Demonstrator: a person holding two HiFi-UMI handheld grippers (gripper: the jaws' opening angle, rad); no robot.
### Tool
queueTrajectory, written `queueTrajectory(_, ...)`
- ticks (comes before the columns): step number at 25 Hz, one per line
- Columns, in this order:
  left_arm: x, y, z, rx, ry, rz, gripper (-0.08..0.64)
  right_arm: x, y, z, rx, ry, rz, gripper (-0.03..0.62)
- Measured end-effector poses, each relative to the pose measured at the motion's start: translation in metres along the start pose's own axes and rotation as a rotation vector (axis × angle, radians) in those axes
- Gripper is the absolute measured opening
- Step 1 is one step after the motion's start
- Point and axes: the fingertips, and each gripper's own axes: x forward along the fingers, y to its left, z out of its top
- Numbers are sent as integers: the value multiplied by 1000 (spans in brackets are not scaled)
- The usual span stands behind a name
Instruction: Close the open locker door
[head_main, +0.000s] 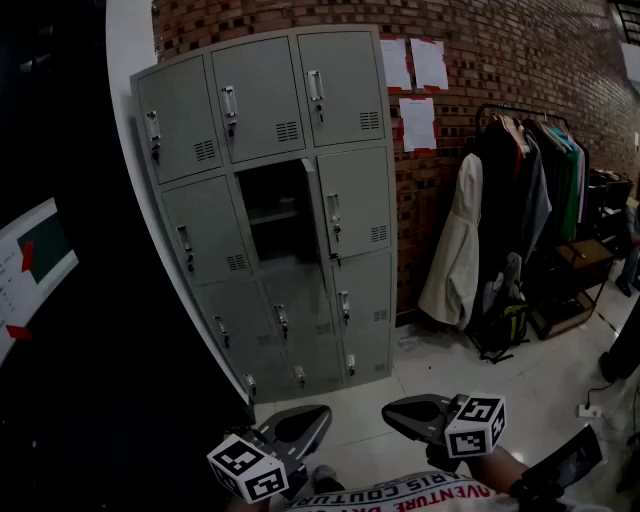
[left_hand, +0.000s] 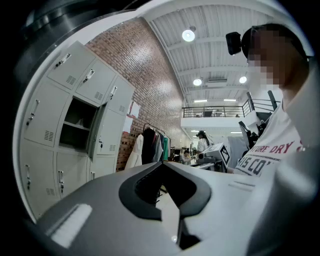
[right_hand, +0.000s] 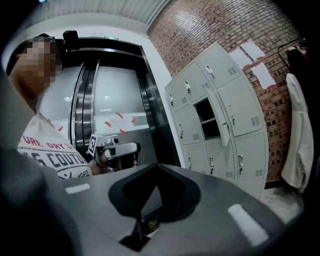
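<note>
A grey bank of lockers (head_main: 270, 200) stands against the brick wall. Its middle compartment (head_main: 272, 212) is open, with a shelf inside, and its door (head_main: 311, 208) swings out toward me, edge-on. The open compartment (left_hand: 76, 124) and its door (left_hand: 96, 131) also show in the left gripper view, and the same door (right_hand: 220, 121) shows in the right gripper view. My left gripper (head_main: 300, 428) (left_hand: 162, 164) and right gripper (head_main: 412, 414) (right_hand: 156, 165) hang low near my chest, far from the lockers. Both are shut on nothing.
A clothes rack (head_main: 520, 190) with coats stands right of the lockers, with a bag (head_main: 502, 322) on the floor below it. Papers (head_main: 416, 90) are taped to the brick wall. A dark lift front (head_main: 70, 300) fills the left side. A power strip (head_main: 590, 408) lies on the floor at right.
</note>
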Motion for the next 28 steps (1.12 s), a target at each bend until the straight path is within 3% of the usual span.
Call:
queueTrajectory(5, 9, 61, 16, 34, -30, -11, 5, 44, -36, 20, -24, -14, -2, -2)
queueTrajectory(14, 67, 213, 32, -15, -2, -50, 5, 154, -148, 54, 2, -2, -35, -2)
queueTrajectory(20, 96, 321, 71, -27, 3, -72, 3, 228, -218, 115, -15, -24, -73, -2)
queueTrajectory(24, 112, 363, 92, -14, 0, -91, 3, 263, -251, 143, -33, -43, -87, -2)
queueTrajectory(28, 124, 389, 86, -36, 24, -108, 3, 281, -276, 138, -20, -38, -121, -2)
